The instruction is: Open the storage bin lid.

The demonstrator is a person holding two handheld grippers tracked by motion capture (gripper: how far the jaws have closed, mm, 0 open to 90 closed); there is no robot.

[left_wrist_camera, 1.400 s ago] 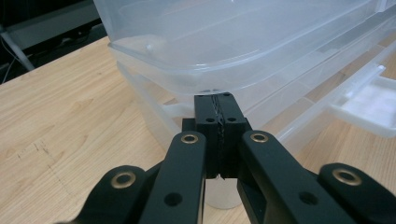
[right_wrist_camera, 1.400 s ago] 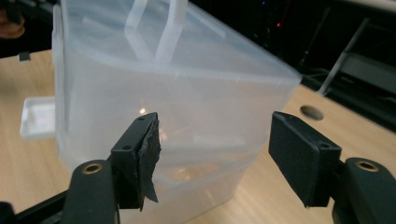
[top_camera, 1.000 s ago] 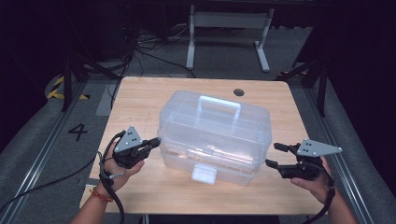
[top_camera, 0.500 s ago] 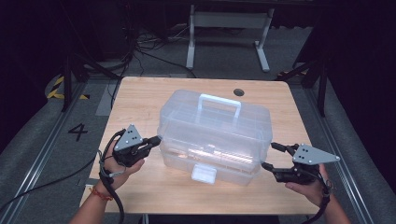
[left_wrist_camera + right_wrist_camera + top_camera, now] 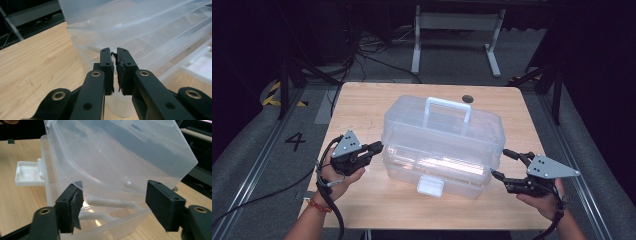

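Note:
A clear plastic toolbox (image 5: pixel 442 145) with a white handle (image 5: pixel 447 106) stands in the middle of the wooden table (image 5: pixel 362 107). Its front latch (image 5: pixel 431 186) hangs loose. My left gripper (image 5: pixel 378 146) points at the box's left end. Its jaws have just been parting slightly and stand almost together, with a thin slit and nothing between them (image 5: pixel 115 53). The tips sit right at the box wall (image 5: pixel 82 42). My right gripper (image 5: pixel 499 163) is open at the box's right end. Its jaws have just been closing a little; the lid's corner (image 5: pixel 130 170) lies between the pads (image 5: pixel 75 197) untouched.
A dark round hole (image 5: pixel 467 98) marks the table's far edge. Behind the table stands a metal frame (image 5: pixel 457 22) on a dark floor with cables. Bare wood lies left of the box and along the near edge (image 5: pixel 412 210).
My right gripper has shifted a little toward the near edge of the table. The left gripper and the box have kept their places.

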